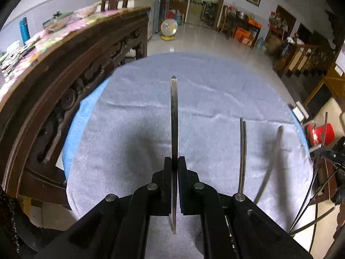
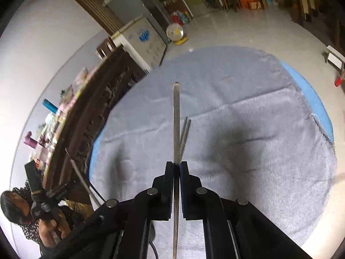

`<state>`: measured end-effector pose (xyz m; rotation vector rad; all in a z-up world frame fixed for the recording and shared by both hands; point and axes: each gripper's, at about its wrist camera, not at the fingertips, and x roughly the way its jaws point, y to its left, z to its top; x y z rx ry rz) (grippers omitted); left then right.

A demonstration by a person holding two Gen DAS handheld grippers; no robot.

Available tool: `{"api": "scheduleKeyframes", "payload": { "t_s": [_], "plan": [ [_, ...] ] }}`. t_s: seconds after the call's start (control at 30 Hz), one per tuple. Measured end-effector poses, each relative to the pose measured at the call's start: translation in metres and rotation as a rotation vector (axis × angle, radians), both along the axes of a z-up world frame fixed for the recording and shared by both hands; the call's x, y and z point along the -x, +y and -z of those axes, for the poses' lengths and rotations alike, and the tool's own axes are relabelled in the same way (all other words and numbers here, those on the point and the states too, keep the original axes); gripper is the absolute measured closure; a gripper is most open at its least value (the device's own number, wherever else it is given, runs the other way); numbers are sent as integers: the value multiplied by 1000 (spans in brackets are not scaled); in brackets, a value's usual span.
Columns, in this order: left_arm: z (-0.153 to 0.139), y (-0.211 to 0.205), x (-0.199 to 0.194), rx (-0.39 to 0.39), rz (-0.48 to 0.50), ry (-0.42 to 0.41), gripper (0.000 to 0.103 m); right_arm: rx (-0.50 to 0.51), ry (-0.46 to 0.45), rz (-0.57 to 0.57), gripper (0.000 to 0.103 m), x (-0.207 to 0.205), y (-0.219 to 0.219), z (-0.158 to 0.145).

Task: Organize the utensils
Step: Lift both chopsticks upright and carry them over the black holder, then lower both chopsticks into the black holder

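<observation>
While each gripper is clenched on a flat steel utensil, both pieces hang above the grey cloth (image 1: 133, 112) on the tabletop. Left gripper (image 1: 174, 161): left utensil (image 1: 174, 112), handle forward. Right gripper (image 2: 176, 166): right utensil (image 2: 176, 116). Chopstick pair (image 1: 243, 151) and curved handle (image 1: 273, 151) lie toward the cloth's right edge. Advice: lower flat, parallel to these, evenly spaced, before releasing.

From my left wrist view, 2 chopsticks (image 1: 243, 153) lie together on the towel (image 1: 133, 116) covering the tabletop, right of my held utensil (image 1: 174, 116); another utensil handle (image 1: 272, 159) lies further right; a carved cabinet (image 1: 64, 86) stands left.
</observation>
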<state>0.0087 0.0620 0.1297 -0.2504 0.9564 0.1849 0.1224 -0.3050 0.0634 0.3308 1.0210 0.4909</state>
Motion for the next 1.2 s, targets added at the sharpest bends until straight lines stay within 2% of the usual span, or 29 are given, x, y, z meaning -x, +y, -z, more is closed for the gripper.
{"api": "scheduleKeyframes", "payload": {
  "t_s": [0.2,0.47,0.6,0.83,1.0,1.2],
  "plan": [
    [-33,4,20,26,-45,-117,98,-75,-116,71,96,23,-16,-38],
    [-78,6,45,89,-80,-284,98,-162,-331,158,96,68,-33,-105],
    [-91,5,51,103,-81,-330,98,-183,-407,155,96,89,-29,-129],
    [-111,-1,69,109,-68,-395,98,-200,-546,107,96,129,3,-165],
    [-121,-12,80,97,-39,-437,98,-183,-617,69,96,148,40,-167],
    [-113,-23,85,92,-5,-434,98,-107,-631,29,96,153,88,-136]
  ]
}}
